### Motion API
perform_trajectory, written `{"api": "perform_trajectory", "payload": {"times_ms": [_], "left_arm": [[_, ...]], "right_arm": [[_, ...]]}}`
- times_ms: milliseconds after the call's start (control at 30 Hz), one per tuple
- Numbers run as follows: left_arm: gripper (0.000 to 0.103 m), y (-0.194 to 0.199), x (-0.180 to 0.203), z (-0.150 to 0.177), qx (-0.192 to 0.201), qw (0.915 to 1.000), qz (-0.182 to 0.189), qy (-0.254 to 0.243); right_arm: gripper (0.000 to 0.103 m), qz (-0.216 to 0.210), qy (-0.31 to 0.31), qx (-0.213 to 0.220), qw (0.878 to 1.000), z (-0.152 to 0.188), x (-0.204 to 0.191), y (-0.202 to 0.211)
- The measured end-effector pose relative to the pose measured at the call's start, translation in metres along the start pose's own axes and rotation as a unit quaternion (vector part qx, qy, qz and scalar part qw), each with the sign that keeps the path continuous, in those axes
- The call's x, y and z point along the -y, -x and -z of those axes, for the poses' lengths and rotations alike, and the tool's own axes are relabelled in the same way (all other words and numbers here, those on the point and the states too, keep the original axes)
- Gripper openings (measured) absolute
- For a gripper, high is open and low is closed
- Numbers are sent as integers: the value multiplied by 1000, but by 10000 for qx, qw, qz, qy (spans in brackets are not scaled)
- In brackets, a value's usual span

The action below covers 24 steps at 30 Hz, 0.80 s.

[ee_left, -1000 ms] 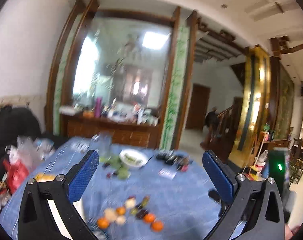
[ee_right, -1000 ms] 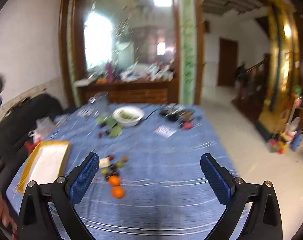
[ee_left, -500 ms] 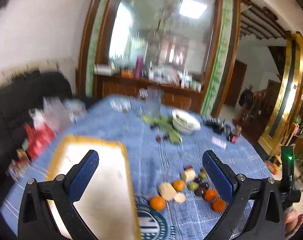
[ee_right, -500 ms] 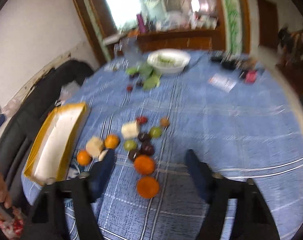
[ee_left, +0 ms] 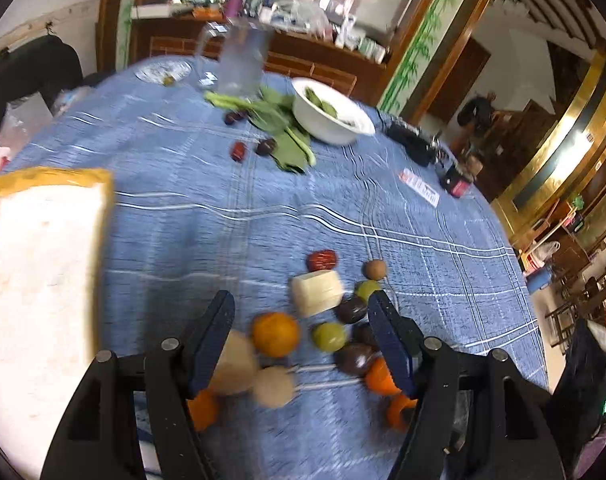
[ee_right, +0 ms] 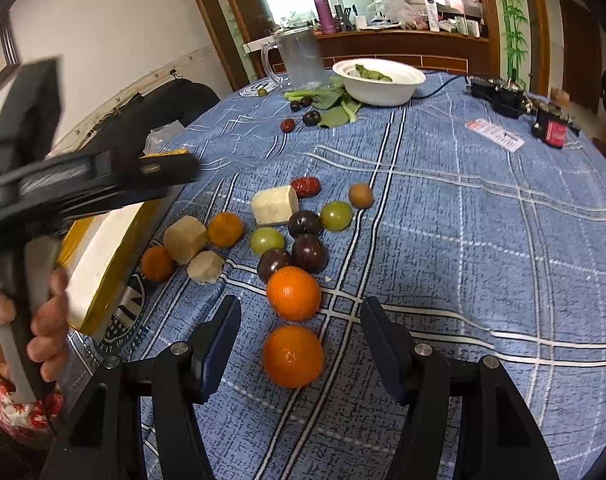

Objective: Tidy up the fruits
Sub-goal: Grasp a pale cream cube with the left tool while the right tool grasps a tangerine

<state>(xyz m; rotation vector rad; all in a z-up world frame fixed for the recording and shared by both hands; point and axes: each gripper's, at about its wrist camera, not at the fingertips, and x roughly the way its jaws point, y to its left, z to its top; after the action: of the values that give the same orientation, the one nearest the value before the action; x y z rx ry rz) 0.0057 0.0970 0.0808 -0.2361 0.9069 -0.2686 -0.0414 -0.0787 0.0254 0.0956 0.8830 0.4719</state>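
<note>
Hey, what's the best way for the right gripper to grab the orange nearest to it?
Grip the nearest orange across its widest middle, coming straight down and forward with the open right gripper, whose fingers already flank it. It is round, so a hold off the middle would probably slip. Its left and right sides are bare cloth; the second orange sits just behind, so avoid closing front to back.

Loose cluster before my tongs on the blue checked cloth: two round oranges [ee_right: 293, 356] nearest, one behind the other; three dark purple plums [ee_right: 309, 253] touching; two green grapes [ee_right: 336, 216]; pale cut chunks [ee_right: 274, 205]; small tangerines [ee_right: 225, 229]; a red date [ee_right: 305, 187]; a brown longan [ee_right: 360, 195].
</note>
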Motion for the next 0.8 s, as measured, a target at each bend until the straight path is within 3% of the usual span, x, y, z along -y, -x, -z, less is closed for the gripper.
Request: {"api": "perform_trajectory", "payload": {"times_ms": [300, 333, 400, 433, 600, 667, 800], "left_arm": [[67, -52, 20, -4, -202, 9982, -384, -420], [64, -56, 21, -4, -226, 9976, -447, -475], [41, -66, 19, -1, -356, 9966, -520, -530], [39, -69, 17, -1, -416, 9970, -403, -522], [37, -65, 21, 4, -231, 9963, -510, -658], [37, -63, 23, 6, -140, 9955, -602, -714], [37, -58, 24, 6, -75, 9958, -538, -735]], "right_arm": [[66, -95, 128, -288, 9995, 8, -5, -13], [66, -76, 129, -324, 9994, 8, -6, -15], [66, -4, 171, -359, 9992, 9, -7, -18], [66, 23, 193, -345, 9992, 9, -9, -19], [66, 159, 314, -337, 9988, 10, -14, -19], [63, 225, 346, -321, 9986, 10, -15, -19], [45, 305, 369, -283, 9984, 10, -13, -18]]}}
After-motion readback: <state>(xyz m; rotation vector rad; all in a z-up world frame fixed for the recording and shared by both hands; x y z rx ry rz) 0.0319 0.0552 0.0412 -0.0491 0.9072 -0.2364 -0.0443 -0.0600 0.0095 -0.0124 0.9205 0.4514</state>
